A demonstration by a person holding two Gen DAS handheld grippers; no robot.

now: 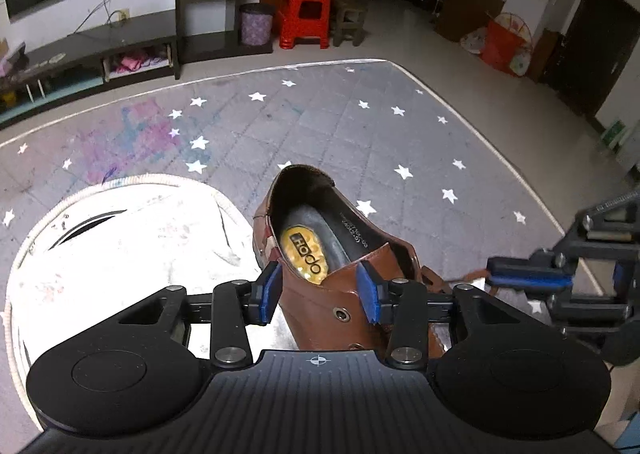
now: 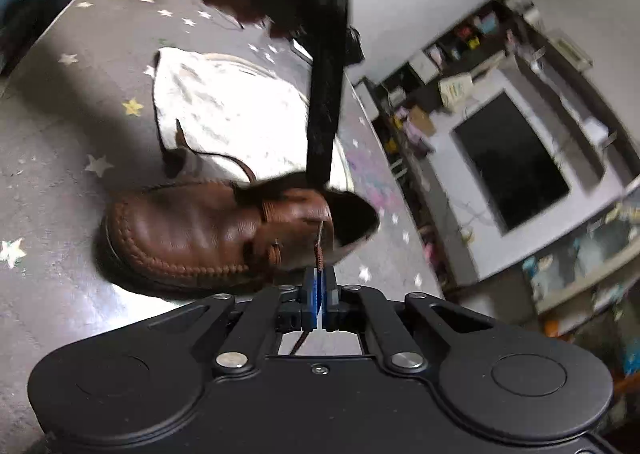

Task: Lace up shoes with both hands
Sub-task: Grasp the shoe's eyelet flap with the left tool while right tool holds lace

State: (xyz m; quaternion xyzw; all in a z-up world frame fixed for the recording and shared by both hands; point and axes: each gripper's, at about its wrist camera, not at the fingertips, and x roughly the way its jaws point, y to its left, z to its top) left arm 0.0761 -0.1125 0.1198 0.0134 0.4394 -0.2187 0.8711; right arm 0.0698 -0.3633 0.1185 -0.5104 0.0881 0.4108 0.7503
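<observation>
A brown leather shoe stands on the grey star mat, its opening and yellow insole label facing up in the left wrist view. My left gripper straddles the shoe's upper near an eyelet, with both blue pads against the leather. In the right wrist view the shoe lies side-on with its toe to the left. My right gripper is shut on the brown lace, which runs taut up to the shoe's side. From the left wrist view the right gripper sits to the right, with the lace leading into it.
A white round cloth lies on the mat just left of the shoe. The star mat stretches beyond it to a rounded edge. A red stool, a low TV stand and shelves stand farther off on the floor.
</observation>
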